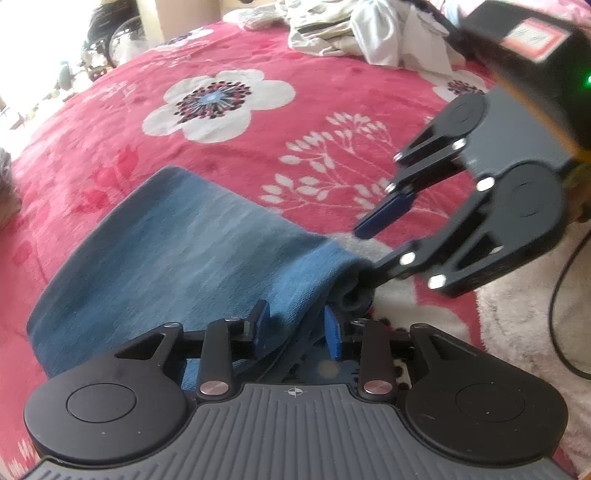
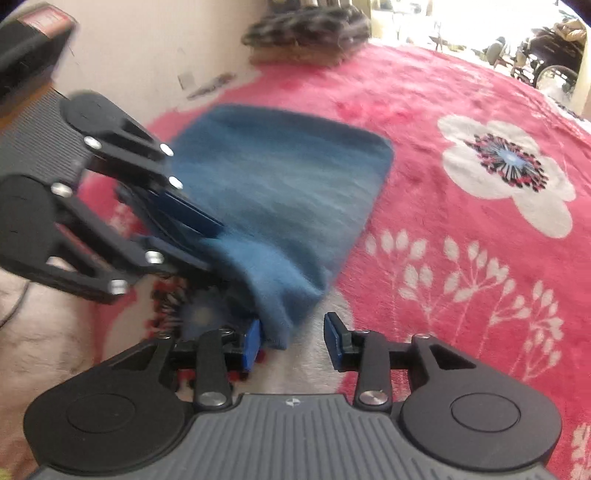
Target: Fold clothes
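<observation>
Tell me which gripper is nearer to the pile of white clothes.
Right. The right gripper reaches further toward the pile of white clothes; the left gripper sits nearer the camera, further from it.

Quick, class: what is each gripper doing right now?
Left gripper: shut on the blue cloth.
Right gripper: open, holding nothing; the cloth's edge lies against one pad.

Matt blue knit garment point(image 1: 177, 251), plush blanket point(image 1: 295, 110)

Folded blue cloth point(image 1: 166, 254), seemingly lifted edge.
</observation>
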Demonstrator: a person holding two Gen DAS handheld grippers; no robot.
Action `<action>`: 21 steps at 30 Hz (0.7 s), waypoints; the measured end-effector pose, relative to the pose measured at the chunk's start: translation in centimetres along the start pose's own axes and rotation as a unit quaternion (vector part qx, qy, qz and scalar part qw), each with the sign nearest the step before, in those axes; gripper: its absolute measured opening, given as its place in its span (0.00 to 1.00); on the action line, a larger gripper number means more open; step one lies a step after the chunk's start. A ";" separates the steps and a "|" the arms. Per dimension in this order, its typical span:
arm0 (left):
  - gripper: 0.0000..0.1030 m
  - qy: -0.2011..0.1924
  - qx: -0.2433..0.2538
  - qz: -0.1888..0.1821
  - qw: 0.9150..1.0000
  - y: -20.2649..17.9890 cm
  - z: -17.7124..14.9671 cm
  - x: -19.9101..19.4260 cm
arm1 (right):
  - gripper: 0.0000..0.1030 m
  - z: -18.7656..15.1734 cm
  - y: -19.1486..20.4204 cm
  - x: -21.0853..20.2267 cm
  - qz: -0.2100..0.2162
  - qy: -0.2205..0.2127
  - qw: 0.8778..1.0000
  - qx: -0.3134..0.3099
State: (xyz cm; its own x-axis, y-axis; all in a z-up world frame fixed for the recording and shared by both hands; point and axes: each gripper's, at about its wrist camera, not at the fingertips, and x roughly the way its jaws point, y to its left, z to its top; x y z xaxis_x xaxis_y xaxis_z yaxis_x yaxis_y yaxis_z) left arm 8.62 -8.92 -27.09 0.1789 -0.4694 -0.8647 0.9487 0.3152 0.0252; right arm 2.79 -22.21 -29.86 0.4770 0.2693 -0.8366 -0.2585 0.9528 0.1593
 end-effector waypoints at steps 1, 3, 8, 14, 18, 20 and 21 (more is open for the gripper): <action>0.36 -0.001 -0.001 0.001 1.000 0.0 0.1 0.1 | 0.28 0.1 -0.4 0.3 0.009 -0.003 1.000 0.022; 0.42 -0.002 -0.004 0.003 1.000 -0.1 0.2 0.3 | 0.23 0.4 -1.4 0.9 0.032 -0.007 0.997 0.073; 0.45 -0.006 -0.010 0.007 1.000 -0.2 0.4 0.7 | 0.21 0.5 -3.7 1.5 0.078 -0.014 0.981 0.179; 0.45 -0.011 -0.049 0.001 0.999 0.4 0.7 0.9 | 0.21 0.1 -5.0 1.4 0.105 -0.015 0.967 0.233; 0.46 0.000 -0.067 0.014 0.998 0.7 0.7 1.6 | 0.23 0.5 -4.3 1.0 0.089 -0.012 0.973 0.214; 0.46 0.002 -0.061 0.030 0.998 0.4 0.6 2.1 | 0.23 0.7 -3.9 0.7 0.080 -0.011 0.976 0.203; 0.46 0.002 -0.054 0.040 0.998 0.2 0.6 2.4 | 0.23 0.7 -3.8 0.5 0.076 -0.011 0.977 0.201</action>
State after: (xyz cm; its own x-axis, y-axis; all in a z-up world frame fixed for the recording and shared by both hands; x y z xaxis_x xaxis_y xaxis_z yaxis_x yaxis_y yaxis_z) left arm 9.36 -10.44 -28.85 0.2512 -0.4354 -0.8645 0.8975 0.4393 0.0396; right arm 4.63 -25.57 -30.51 0.4777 0.4105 -0.7767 0.0201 0.8788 0.4768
